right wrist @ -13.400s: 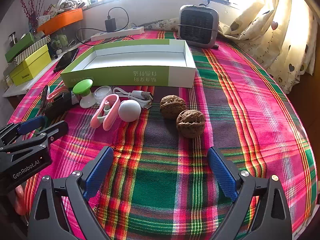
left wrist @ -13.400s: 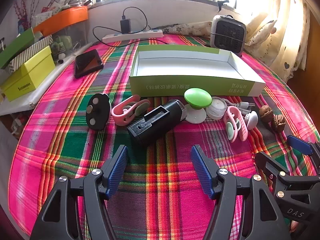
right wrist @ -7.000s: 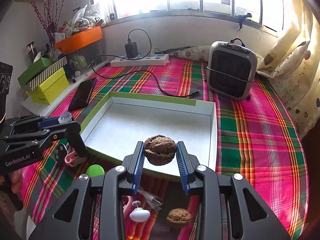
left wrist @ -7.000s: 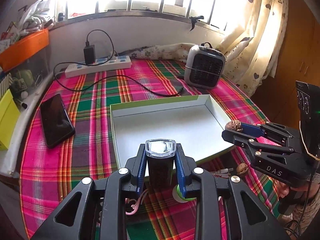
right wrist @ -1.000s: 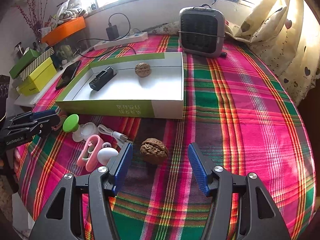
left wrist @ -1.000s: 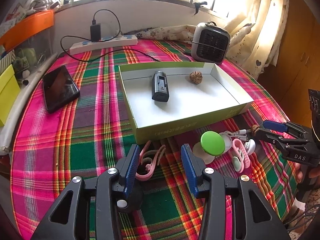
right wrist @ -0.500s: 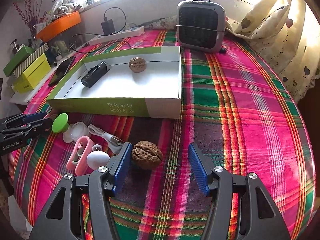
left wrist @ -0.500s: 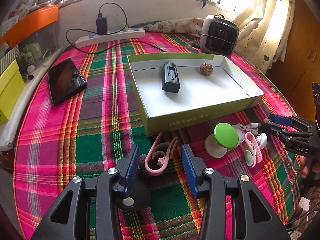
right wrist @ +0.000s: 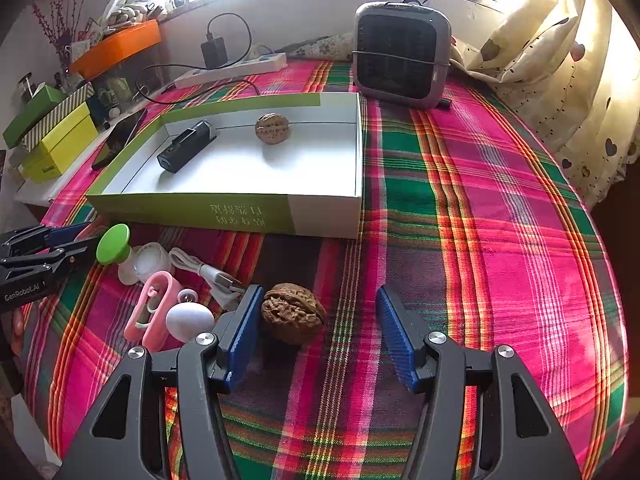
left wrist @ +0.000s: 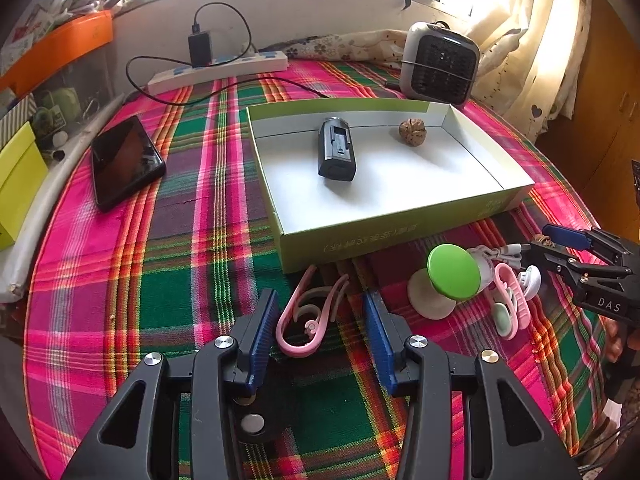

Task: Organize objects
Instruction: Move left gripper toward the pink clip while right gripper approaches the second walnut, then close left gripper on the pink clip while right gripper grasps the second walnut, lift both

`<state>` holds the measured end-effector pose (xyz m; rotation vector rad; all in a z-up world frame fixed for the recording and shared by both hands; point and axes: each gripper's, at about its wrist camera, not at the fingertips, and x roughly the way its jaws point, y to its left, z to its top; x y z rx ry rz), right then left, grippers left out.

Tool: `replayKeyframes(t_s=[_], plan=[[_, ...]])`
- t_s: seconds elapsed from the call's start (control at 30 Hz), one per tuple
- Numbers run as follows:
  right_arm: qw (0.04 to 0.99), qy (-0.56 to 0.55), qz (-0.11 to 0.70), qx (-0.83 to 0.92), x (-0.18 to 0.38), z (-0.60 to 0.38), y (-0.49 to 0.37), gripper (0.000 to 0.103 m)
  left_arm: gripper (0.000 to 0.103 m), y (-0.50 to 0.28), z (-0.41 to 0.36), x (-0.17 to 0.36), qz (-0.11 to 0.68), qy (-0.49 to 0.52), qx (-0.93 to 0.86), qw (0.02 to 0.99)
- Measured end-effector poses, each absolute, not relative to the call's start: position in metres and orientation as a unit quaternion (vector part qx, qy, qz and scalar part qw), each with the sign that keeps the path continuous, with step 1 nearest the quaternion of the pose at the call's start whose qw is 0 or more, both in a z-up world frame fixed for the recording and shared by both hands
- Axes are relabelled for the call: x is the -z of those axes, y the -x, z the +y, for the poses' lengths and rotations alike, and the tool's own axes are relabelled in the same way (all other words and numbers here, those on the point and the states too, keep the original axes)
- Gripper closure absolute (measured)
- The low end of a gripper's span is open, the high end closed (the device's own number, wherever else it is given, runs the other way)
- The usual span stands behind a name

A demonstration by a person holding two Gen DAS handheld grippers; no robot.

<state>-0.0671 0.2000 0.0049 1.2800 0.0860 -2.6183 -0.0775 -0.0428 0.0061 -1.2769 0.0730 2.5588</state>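
My left gripper (left wrist: 320, 320) is open and low over the plaid cloth, with a pink clip (left wrist: 308, 316) lying between its blue fingers. A black round piece (left wrist: 256, 412) lies under its frame. My right gripper (right wrist: 320, 328) is also open, straddling a walnut (right wrist: 292, 312) that rests close to its left finger (right wrist: 244, 328), with a gap on the other side. The green and white box (left wrist: 400, 236) holds a black device (left wrist: 336, 152) and another walnut (left wrist: 413, 131). In front of the box lie a green-capped piece (right wrist: 114, 244), a second pink clip (right wrist: 154, 312) and a white egg-shaped piece (right wrist: 190, 322).
A white USB cable (right wrist: 208, 272) lies next to the walnut. A phone (left wrist: 124, 160) lies left of the box, with a power strip (left wrist: 220, 70) and a small heater (right wrist: 400, 56) behind it. Yellow and green boxes (right wrist: 60, 140) stand at the far left. A curtain (right wrist: 560, 80) hangs on the right.
The black device and one walnut, earlier held in the grippers, now lie in the box. Over the last second both grippers stayed open, and the walnut has drawn nearer the right gripper's left finger.
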Motion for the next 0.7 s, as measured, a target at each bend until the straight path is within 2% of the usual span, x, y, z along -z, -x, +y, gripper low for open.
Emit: replayKeyframes(t_s=[0.1,0.23,0.47,0.57,0.7], plan=[[0.113,-0.435,0.030,0.893,-0.0048,0.2004,0.0660,0.045,0.062,0.0766,-0.0412,-0.0056,0.033,0.440,-0.887,0.138],[0.114,-0.433,0.027,0.894,-0.0049,0.2016,0.0650,0.045,0.069,0.0767,-0.0418,-0.0055,0.028,0.440,-0.887,0.135],[0.110,-0.431,0.026,0.895,-0.0055,0.2037,0.0646,0.058,0.081,0.0767,-0.0435,-0.0057,0.024,0.440,-0.888,0.134],[0.109,-0.430,0.026,0.896,-0.0058,0.2034,0.0642,0.065,0.081,0.0766,-0.0438,-0.0057,0.023,0.440,-0.888,0.133],[0.111,-0.430,0.026,0.896,-0.0061,0.2033,0.0637,0.068,0.081,0.0764,-0.0436,-0.0058,0.023,0.440,-0.888,0.133]])
